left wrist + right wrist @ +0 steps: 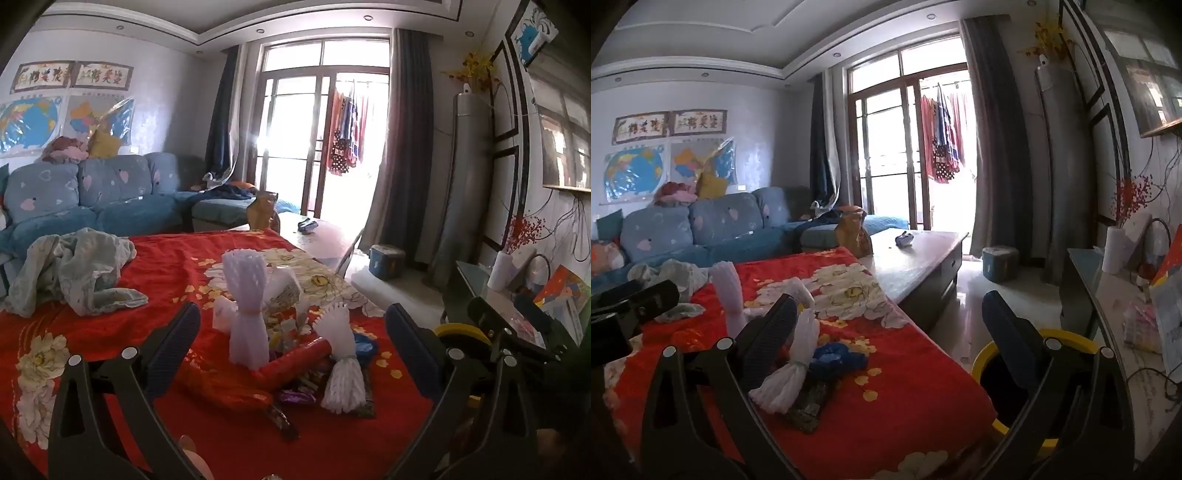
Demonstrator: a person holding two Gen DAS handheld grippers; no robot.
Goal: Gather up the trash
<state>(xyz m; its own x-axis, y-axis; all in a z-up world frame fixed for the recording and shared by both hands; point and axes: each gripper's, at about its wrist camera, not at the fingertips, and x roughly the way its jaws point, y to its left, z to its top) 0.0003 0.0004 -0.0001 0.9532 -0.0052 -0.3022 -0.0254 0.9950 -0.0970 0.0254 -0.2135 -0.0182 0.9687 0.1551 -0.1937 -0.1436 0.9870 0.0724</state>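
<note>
A pile of trash lies on the red floral cloth (pixel 155 280): two white foam fruit nets (pixel 245 317) (pixel 341 365), a red tube wrapper (pixel 295 363), a purple wrapper (pixel 295 397), a blue crumpled bag (pixel 836 360) and a dark wrapper (pixel 809 406). My left gripper (pixel 291 332) is open, its jaws either side of the pile and above it. My right gripper (pixel 890 325) is open, over the cloth's right edge; the foam net (pixel 792 373) lies by its left finger. A yellow-rimmed bin (pixel 1008 373) stands on the floor right of the table.
A grey-green garment (pixel 74 273) lies on the cloth at the left. A brown paper bag (pixel 263 210) and a blue object (pixel 307 226) sit on the bare wooden table end. A blue sofa (pixel 92 192) is behind, a cluttered sideboard (pixel 1126 314) on the right.
</note>
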